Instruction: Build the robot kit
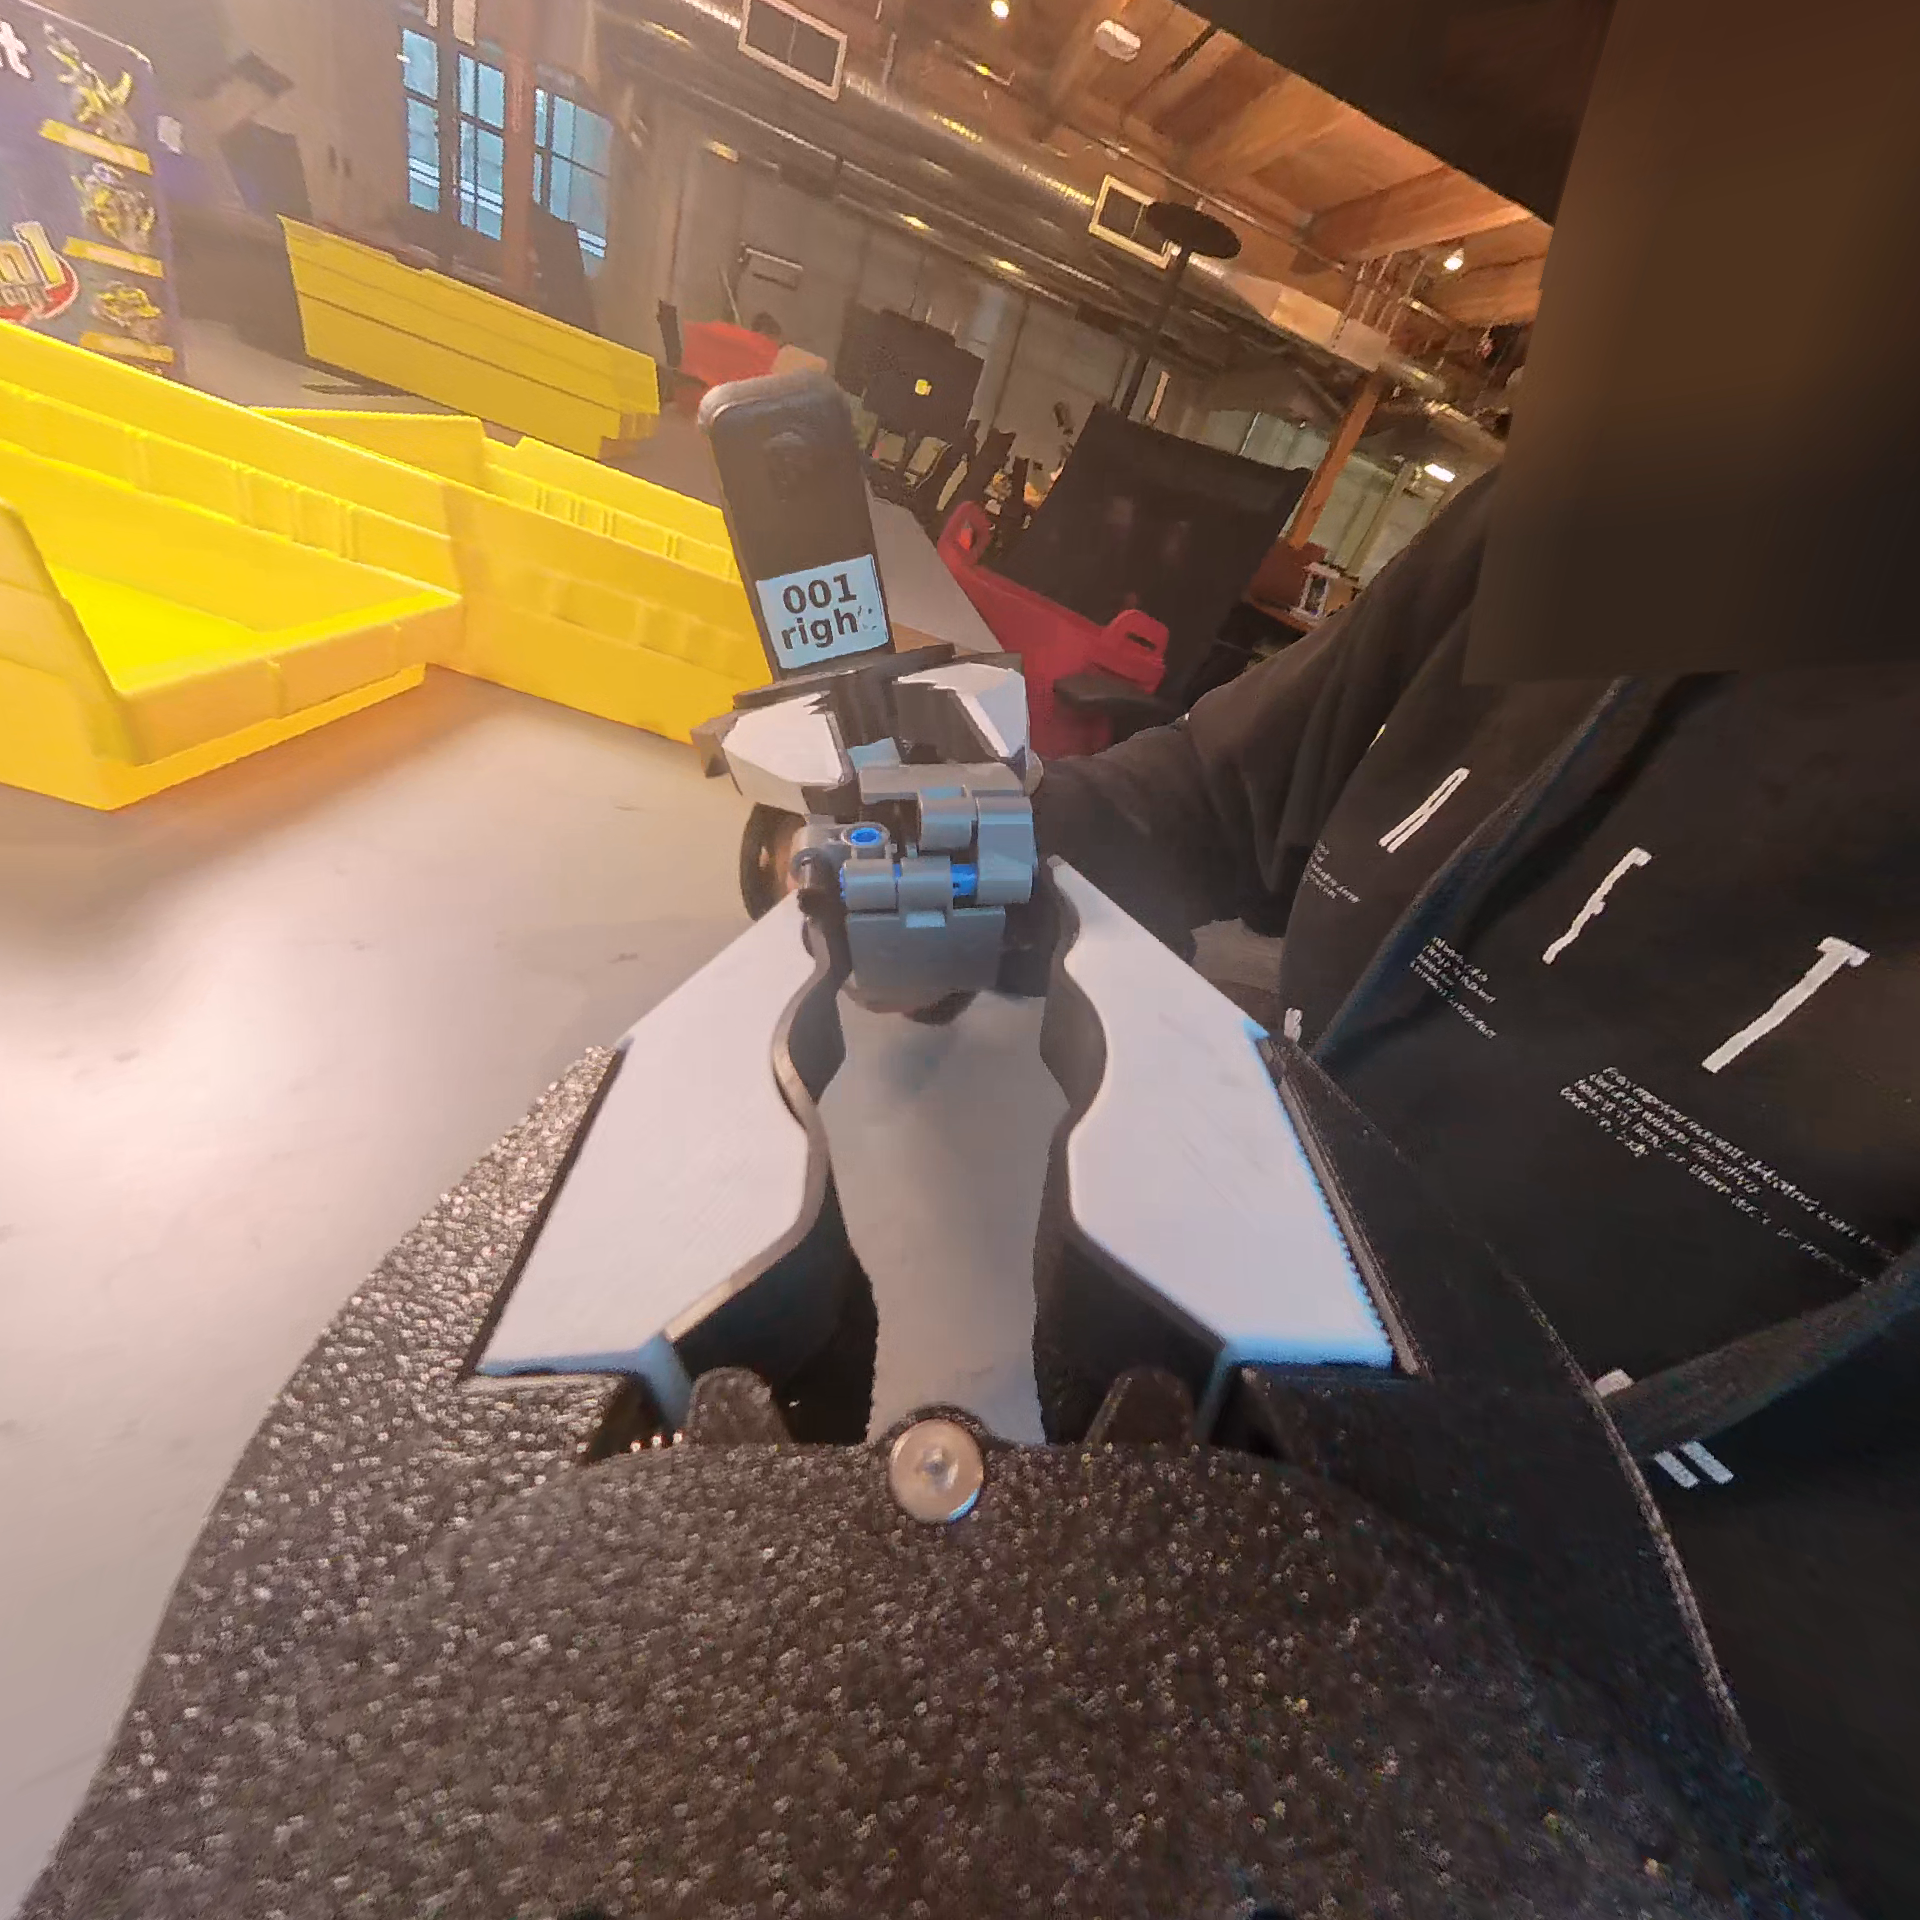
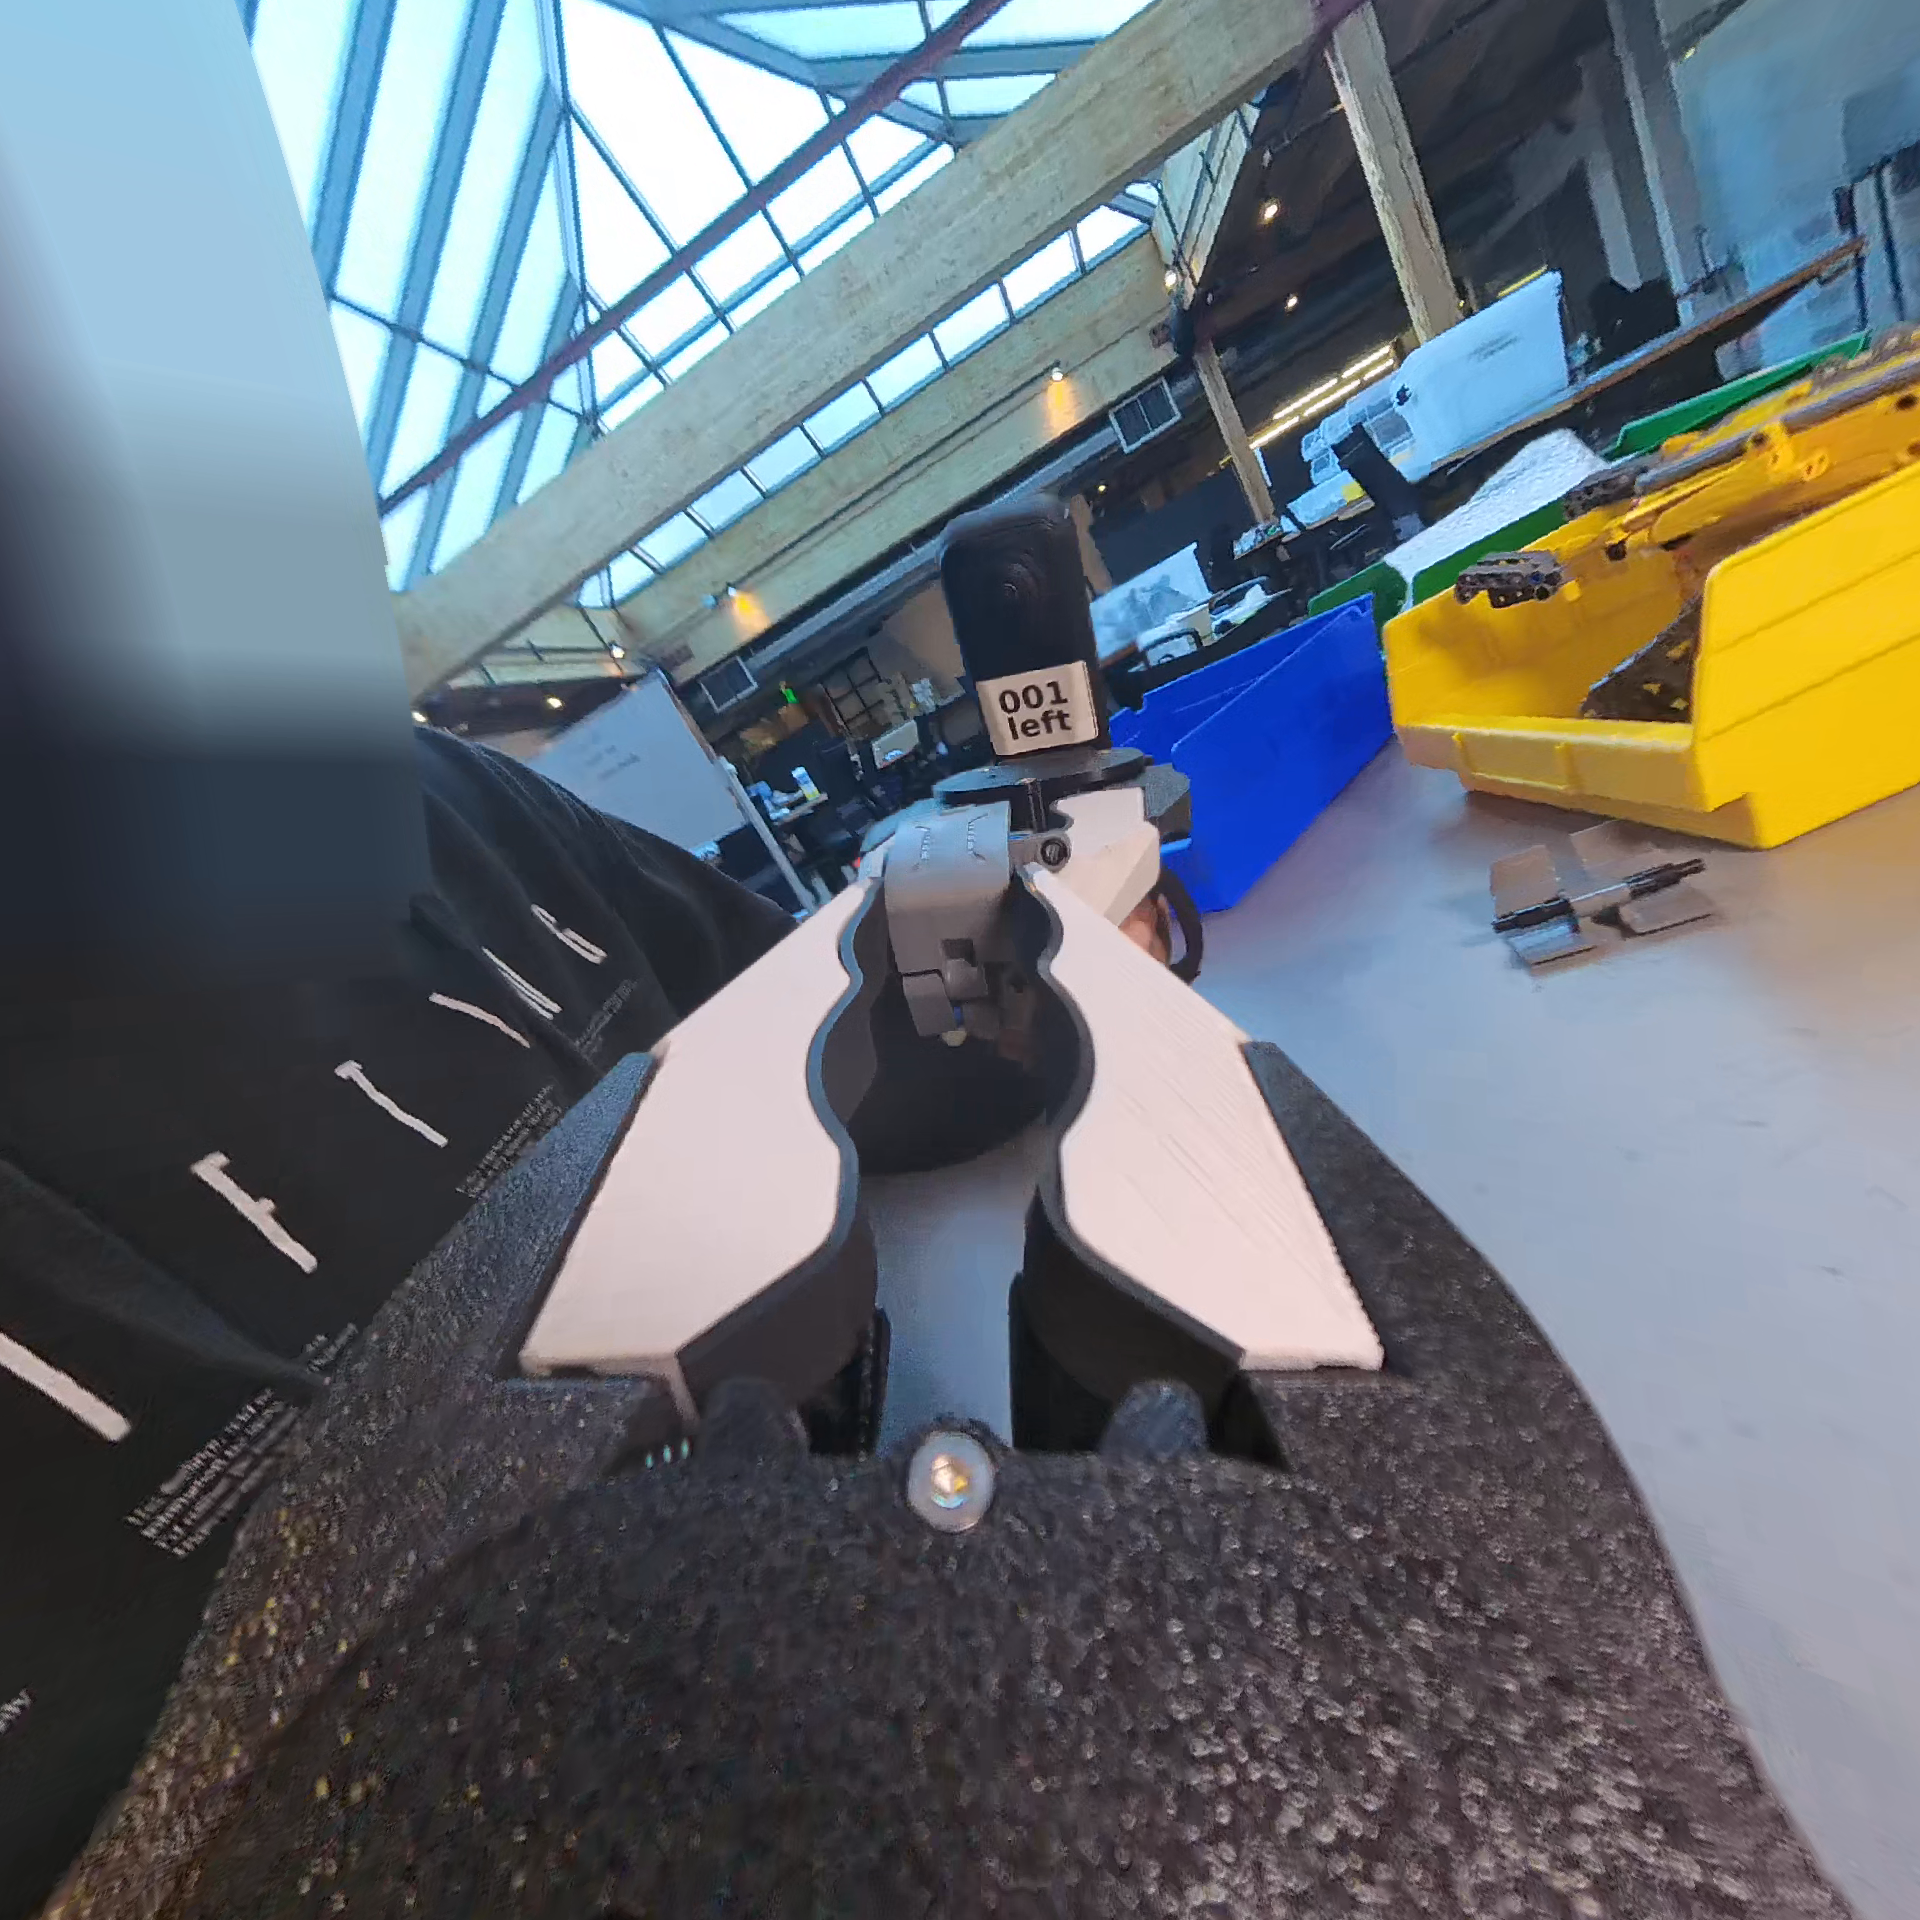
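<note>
So, the left gripper (image 1: pixel 935 914) is seen with its tongs pressed in on a small grey brick assembly (image 1: pixel 914 883) with blue pins, sitting just above centre of the left wrist view. The right gripper (image 1: pixel 873 743) is met tip to tip from the far side, and its tongs look pinched on the same piece. Pretty much the same thing is shown in the right wrist view: grey piece clamped between the near tips, other gripper right behind it. The assembly is held up off the table (image 1: pixel 312 987), not resting on it.

Further out, a row of yellow bins (image 1: pixel 582 582) is spread across the left of the left wrist view, with a printed box (image 1: pixel 83 208) in the upper left and a red bin (image 1: pixel 1049 623) behind the grippers. A black shirt (image 1: pixel 1662 987) fills the right side. In the right wrist view, a yellow bin with yellow and dark parts (image 2: pixel 1621 748) is at the right edge, a blue bin (image 2: pixel 1268 707) beside it, and a flat grey part with a black axle (image 2: pixel 1600 899) is lying on the table in front. Nothing is touching the grippers besides the assembly.
</note>
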Demonstrator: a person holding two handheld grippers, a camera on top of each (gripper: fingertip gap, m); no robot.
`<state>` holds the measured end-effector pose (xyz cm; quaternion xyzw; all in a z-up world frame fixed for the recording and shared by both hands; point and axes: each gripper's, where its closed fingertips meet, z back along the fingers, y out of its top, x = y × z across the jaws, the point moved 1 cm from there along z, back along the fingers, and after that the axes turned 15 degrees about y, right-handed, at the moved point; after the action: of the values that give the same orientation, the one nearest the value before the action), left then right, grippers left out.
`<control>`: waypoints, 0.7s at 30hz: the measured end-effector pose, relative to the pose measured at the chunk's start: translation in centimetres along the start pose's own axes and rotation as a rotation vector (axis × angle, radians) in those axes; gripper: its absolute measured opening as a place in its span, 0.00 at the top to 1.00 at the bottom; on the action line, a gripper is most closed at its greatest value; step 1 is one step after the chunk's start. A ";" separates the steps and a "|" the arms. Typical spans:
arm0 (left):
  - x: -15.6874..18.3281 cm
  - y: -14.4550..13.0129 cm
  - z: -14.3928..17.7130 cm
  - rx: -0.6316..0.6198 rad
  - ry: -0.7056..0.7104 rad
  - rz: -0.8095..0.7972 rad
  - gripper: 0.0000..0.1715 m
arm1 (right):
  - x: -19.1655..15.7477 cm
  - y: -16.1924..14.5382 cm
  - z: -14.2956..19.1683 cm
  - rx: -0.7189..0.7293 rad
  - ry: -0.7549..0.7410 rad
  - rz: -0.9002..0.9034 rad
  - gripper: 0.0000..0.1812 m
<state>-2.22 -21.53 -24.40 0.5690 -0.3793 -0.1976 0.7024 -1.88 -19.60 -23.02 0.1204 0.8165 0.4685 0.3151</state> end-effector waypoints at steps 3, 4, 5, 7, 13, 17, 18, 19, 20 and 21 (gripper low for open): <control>-0.2 -0.1 0.0 -0.006 0.030 -0.038 0.81 | 0.2 0.0 0.1 0.062 0.028 -0.105 0.88; -0.2 -0.1 0.0 -0.008 0.032 -0.051 0.81 | 0.2 0.0 0.0 0.074 0.038 -0.118 0.88; -0.2 -0.1 0.0 -0.009 0.038 -0.065 0.80 | 0.2 0.0 0.0 0.083 0.042 -0.126 0.88; -0.2 0.0 0.1 -0.009 0.048 -0.084 0.80 | 0.2 0.0 -0.1 0.105 0.056 -0.159 0.88; -0.5 -0.1 0.2 -0.013 0.076 -0.126 0.80 | 0.5 0.0 -0.1 0.177 0.076 -0.258 0.88; -0.8 -0.3 0.4 -0.021 0.084 -0.146 0.80 | 0.8 -0.1 -0.1 0.201 0.075 -0.297 0.89; -0.8 -0.4 0.4 -0.022 0.084 -0.151 0.80 | 0.8 -0.1 -0.1 0.208 0.081 -0.312 0.89; -0.8 -0.4 0.4 -0.024 0.084 -0.157 0.80 | 0.9 -0.2 -0.1 0.212 0.080 -0.316 0.89; -0.8 -0.4 0.4 -0.024 0.082 -0.159 0.80 | 0.9 -0.2 -0.1 0.214 0.081 -0.321 0.89; -0.8 -0.5 0.4 -0.024 0.083 -0.164 0.80 | 0.9 -0.2 0.0 0.219 0.082 -0.334 0.89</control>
<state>-2.96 -21.31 -25.10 0.5976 -0.2996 -0.2354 0.7055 -2.57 -19.28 -23.53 -0.0024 0.8834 0.3227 0.3398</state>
